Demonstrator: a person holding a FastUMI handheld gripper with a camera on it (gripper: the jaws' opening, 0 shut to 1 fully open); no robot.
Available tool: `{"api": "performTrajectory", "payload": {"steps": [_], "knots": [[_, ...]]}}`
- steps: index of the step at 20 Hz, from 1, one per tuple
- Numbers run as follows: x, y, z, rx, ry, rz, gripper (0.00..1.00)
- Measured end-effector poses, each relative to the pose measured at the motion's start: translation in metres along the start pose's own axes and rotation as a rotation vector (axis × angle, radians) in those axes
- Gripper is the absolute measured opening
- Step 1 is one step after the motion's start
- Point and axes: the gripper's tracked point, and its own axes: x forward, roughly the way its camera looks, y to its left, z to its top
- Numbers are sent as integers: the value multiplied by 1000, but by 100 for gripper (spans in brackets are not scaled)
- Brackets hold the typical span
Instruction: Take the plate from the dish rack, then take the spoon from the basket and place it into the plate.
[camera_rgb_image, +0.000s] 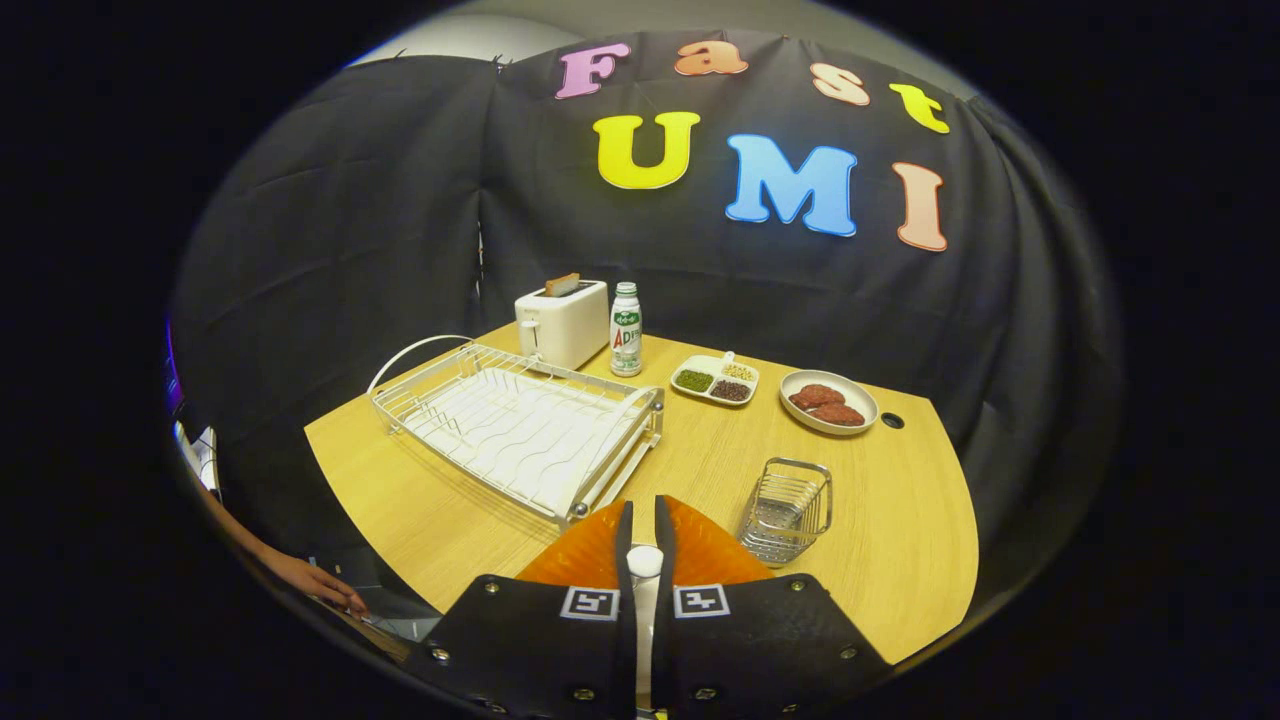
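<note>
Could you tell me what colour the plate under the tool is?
Orange, in the gripper view: the plate lies under the tool.

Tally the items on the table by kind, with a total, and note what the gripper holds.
Dish rack: 1
Wire basket: 1
Toaster: 1
Bottle: 1
Divided tray: 1
White bowl: 1
Orange plate: 1
Spoon: 1
Total: 8
Gripper shut on the spoon, over the plate.

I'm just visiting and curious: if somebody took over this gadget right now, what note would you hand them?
Gripper: fingers nearly closed on a white spoon handle, held over the orange plate.
Plate: on the table, just below the fingers, out of the dish rack.
Basket: right of the fingers, looks emptied.
Done: plate out, spoon lifted.
Left: lower the spoon into the plate, let go.
</note>
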Motion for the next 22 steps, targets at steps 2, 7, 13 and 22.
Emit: {"api": "performTrajectory", "payload": {"steps": [2, 7, 13, 22], "knots": [[7, 8, -2, -7, 11, 23, 6], [21, 30, -6, -36, 35, 78, 6], [34, 41, -17, -51, 65, 109, 6], [21, 10, -5, -5, 7, 26, 47]]}}
